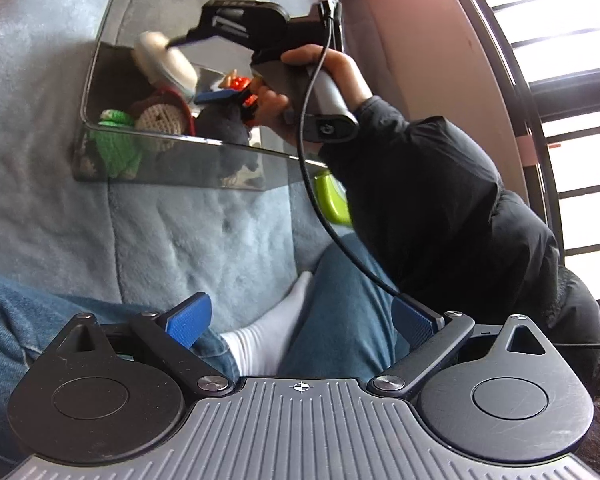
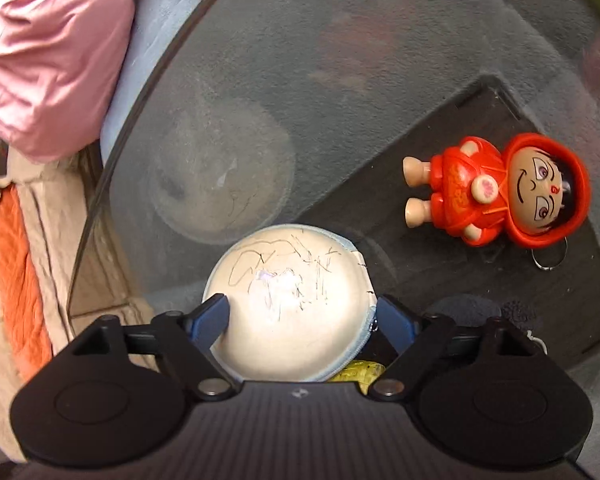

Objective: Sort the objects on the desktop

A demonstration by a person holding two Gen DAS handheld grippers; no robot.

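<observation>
A round white zip pouch with pen scribbles lies inside a smoky clear box. My right gripper points down into the box. Its blue pads stand wide on either side of the pouch's rim without squeezing it. In the left wrist view the pouch is blurred, between the right gripper's spread fingers. A red hooded toy figure lies on the box floor to the right. My left gripper is open and empty above a person's jeans and white sock.
The box rests on a light blue blanket and also holds a crochet doll, a green crochet piece and a dark plush. A lime green object lies beside it. Pink cloth is outside the box.
</observation>
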